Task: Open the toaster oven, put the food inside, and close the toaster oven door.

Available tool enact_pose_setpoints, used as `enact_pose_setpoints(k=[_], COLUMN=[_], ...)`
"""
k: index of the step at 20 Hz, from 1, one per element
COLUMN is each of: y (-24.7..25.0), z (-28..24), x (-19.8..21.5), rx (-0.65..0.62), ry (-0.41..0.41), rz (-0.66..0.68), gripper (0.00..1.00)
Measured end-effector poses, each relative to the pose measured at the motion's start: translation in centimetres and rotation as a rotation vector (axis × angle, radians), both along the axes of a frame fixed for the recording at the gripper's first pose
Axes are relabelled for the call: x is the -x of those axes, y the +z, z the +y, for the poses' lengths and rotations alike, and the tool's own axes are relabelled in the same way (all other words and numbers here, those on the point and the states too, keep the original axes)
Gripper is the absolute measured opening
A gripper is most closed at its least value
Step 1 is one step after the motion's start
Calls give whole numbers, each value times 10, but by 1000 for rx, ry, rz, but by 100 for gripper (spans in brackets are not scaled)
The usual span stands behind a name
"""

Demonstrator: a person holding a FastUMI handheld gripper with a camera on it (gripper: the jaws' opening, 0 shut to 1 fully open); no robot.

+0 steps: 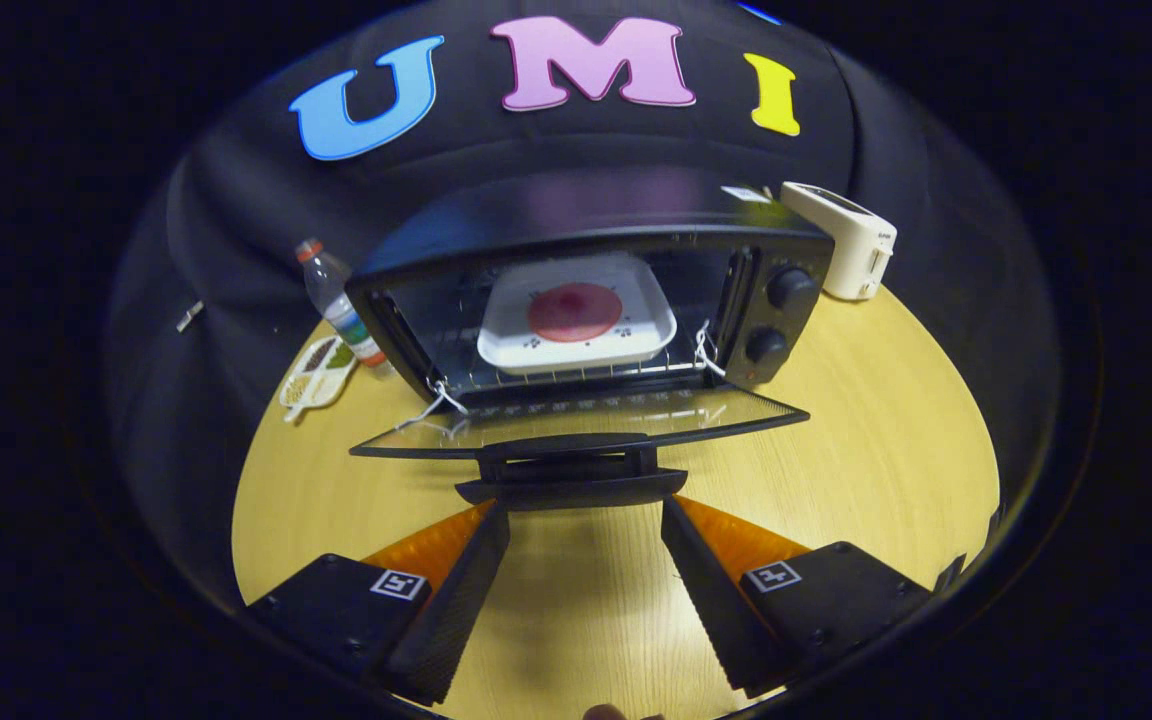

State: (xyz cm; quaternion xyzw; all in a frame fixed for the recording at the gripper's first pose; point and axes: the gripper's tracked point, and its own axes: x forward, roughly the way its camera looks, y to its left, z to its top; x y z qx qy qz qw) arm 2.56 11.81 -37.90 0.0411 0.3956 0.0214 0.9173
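Oven door handle [572, 487] just ahead of spread gripper [584, 520] fingers.

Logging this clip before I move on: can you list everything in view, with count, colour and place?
toaster oven: 1, black, mid-table, door down, open
plate: 1, white, on the oven rack
food: 1, red, round, on the plate
bottle: 1, clear, red cap, left of oven
dish: 1, white, divided, by the bottle
appliance: 1, white, right behind oven
table: 1, yellow wood
tongs: 1, open, fingertips at the door handle, not pressing it
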Motion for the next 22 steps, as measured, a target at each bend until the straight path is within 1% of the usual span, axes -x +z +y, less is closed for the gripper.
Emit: enact_pose_setpoints(k=[3,6,9,11,13,16,19,22], y=[47,98,130,150,178,235,299,346], z=[-2,-5,-9,-21,-37,-65,-100,-140], x=[-14,-16,-16,-11,-8,0,11,29], rx=[9,0,-13,-15,-15,-10,-30,-25], ry=[30,34,33,31,27,24,-4,-27], rz=[-109,-217,-288,-330,-393,-514,-627,-697], gripper=[100,99,99,99,100,99,99,99])
